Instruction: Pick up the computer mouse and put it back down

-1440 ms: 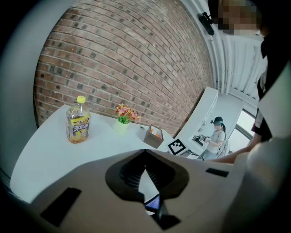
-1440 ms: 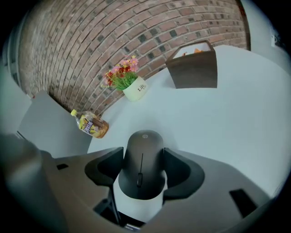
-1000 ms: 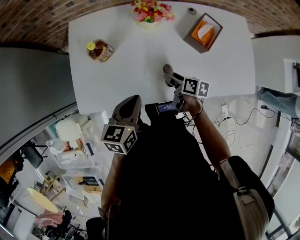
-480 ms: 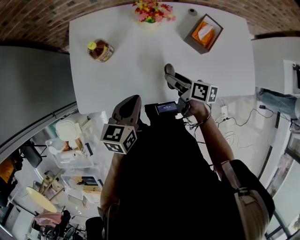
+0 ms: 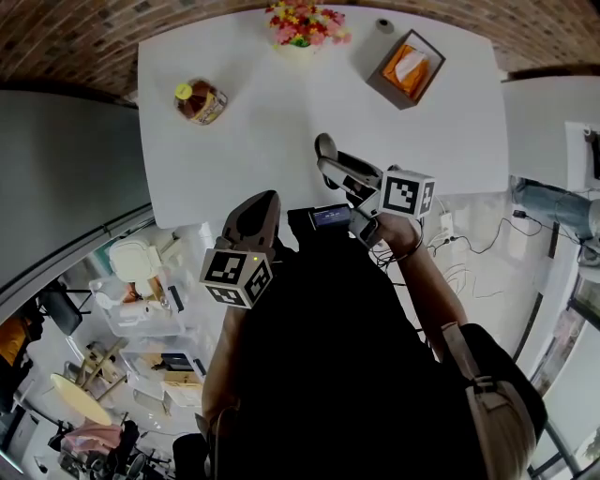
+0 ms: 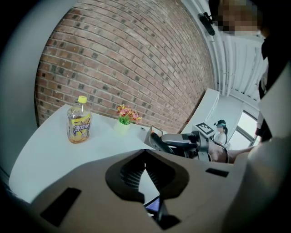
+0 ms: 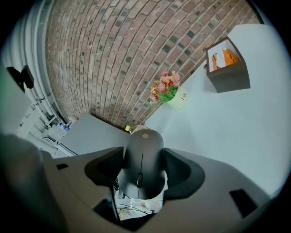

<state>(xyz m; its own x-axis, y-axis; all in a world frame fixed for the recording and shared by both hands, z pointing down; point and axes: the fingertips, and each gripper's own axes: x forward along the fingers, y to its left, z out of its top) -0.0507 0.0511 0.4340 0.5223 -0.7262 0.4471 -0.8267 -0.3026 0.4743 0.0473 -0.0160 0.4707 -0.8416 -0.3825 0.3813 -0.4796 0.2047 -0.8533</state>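
Note:
A black computer mouse sits clamped between the two jaws of my right gripper, its rounded end pointing away from me. The head view shows this gripper holding the mouse in the air over the near part of the white table. From the left gripper view the mouse is visible side-on, off the tabletop. Near the table's front edge my left gripper is held still and shut, with nothing in it.
A bottle of yellow drink stands at the table's left. A small pot of flowers and a brown tissue box are at the far side. Cables lie on the floor to the right.
My right gripper has lifted off the table with the mouse in it and now points more level. The left gripper has not moved.

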